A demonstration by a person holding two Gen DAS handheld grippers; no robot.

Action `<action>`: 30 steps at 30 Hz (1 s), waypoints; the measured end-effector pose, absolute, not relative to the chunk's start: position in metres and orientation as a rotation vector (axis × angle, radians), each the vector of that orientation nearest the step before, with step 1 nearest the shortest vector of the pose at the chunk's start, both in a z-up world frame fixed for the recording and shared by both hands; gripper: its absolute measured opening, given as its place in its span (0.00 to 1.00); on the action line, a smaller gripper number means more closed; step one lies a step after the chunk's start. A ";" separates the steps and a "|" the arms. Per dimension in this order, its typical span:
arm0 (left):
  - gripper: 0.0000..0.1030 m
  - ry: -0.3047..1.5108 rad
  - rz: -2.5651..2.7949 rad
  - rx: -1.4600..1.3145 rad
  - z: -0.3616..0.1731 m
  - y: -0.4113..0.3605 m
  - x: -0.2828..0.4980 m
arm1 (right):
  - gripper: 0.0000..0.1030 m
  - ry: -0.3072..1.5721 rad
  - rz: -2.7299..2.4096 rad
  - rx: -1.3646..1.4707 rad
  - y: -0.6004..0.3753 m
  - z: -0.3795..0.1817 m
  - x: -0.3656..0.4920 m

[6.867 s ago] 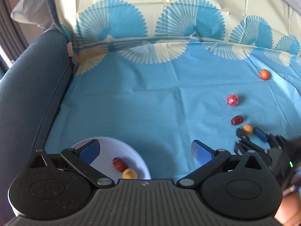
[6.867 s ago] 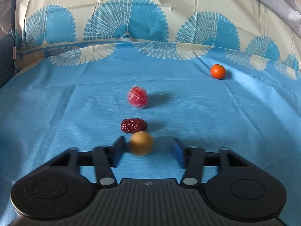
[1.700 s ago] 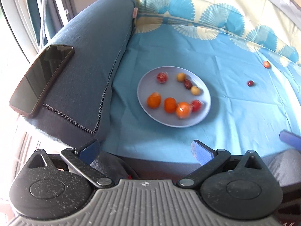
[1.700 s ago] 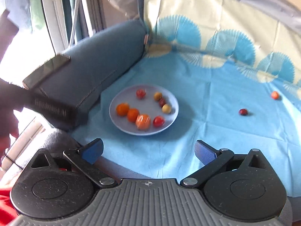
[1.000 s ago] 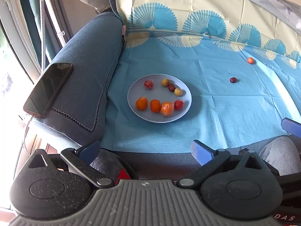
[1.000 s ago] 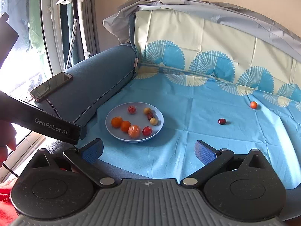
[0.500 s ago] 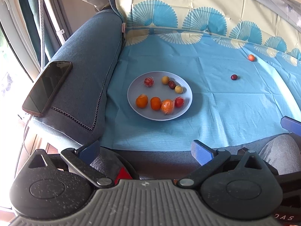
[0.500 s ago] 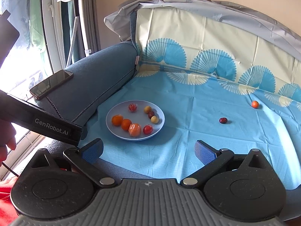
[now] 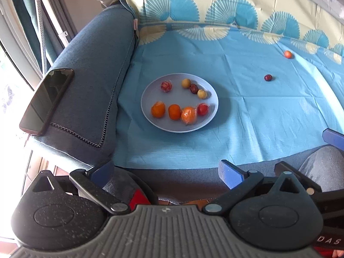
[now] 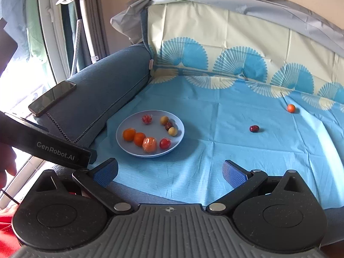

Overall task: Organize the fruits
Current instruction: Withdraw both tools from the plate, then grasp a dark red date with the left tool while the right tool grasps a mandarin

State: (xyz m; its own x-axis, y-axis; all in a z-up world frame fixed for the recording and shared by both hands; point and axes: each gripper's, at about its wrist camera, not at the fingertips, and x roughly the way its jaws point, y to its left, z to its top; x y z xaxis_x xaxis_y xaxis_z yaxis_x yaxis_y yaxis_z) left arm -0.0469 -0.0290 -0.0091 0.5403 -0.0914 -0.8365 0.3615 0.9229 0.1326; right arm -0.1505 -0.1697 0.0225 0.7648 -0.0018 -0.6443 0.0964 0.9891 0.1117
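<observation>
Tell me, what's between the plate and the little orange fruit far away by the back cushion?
One dark red fruit lies between the plate and the small orange fruit; otherwise only blue cloth. Both views show it.

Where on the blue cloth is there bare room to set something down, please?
The widest bare patch lies between the plate and the dark red fruit; more runs along the cloth's near edge and behind the plate toward the fan pattern. The plate itself is crowded: eight fruits, the orange ones close together.
</observation>
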 end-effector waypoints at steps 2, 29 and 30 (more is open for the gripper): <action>1.00 0.979 -0.277 0.315 -0.012 -0.035 -0.043 | 0.99 0.700 -0.064 0.157 -0.177 0.020 -0.150; 1.00 1.029 -0.688 0.407 -0.146 -0.370 0.154 | 0.99 0.644 -0.565 0.301 -0.550 -0.108 0.051; 1.00 1.052 -0.694 0.419 -0.156 -0.380 0.162 | 0.99 0.655 -0.566 0.310 -0.561 -0.118 0.063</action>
